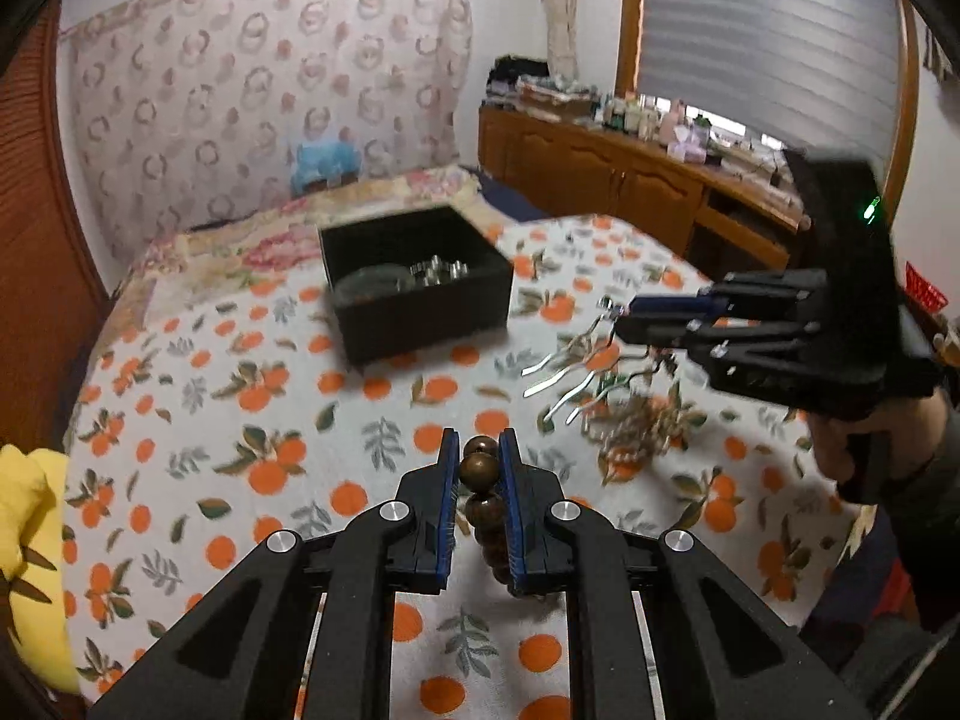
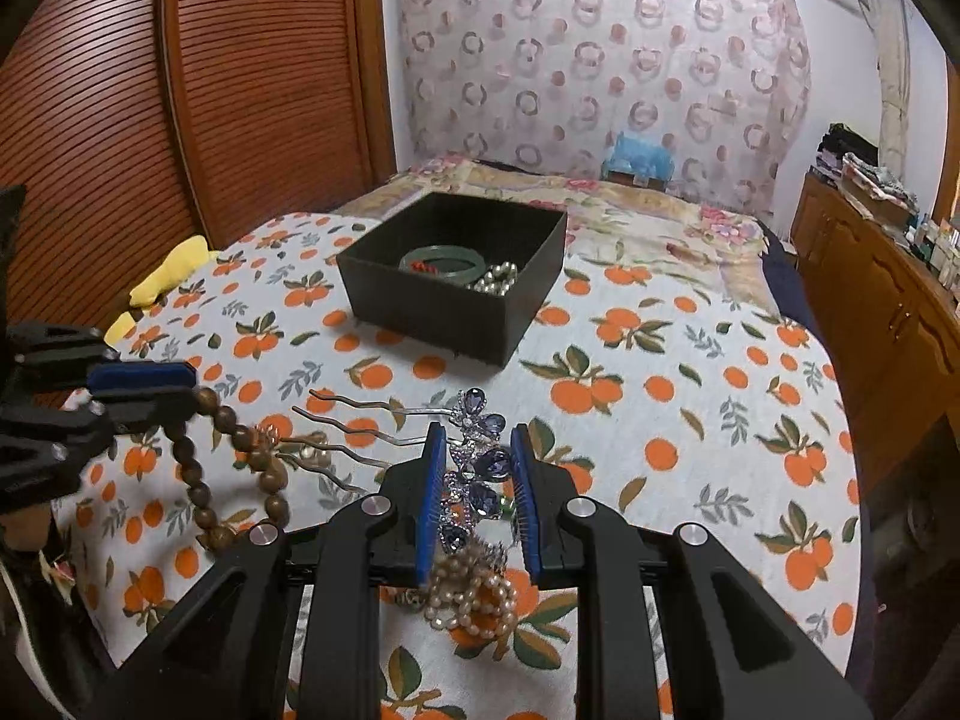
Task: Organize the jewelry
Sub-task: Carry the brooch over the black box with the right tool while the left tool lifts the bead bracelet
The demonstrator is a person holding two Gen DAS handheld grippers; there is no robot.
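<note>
Now | left gripper (image 1: 480, 450) pinching bead bracelet (image 1: 480, 468) | right gripper (image 2: 478, 441) clamping jewelled hairpin (image 2: 474, 468)

The beads (image 2: 198, 474) look like dull brown wood. The hairpin (image 2: 474, 462) has shiny metal prongs and glossy faceted purple stones. The pearls (image 2: 474, 600) gleam softly. The box (image 2: 444, 306) is matt black; the cloth (image 2: 660, 420) is printed fabric.

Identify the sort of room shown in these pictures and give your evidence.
Most likely a bedroom in a home: a bed with an orange-print cover, a wooden louvred wardrobe door, and a low wooden cabinet crowded with bottles.
</note>
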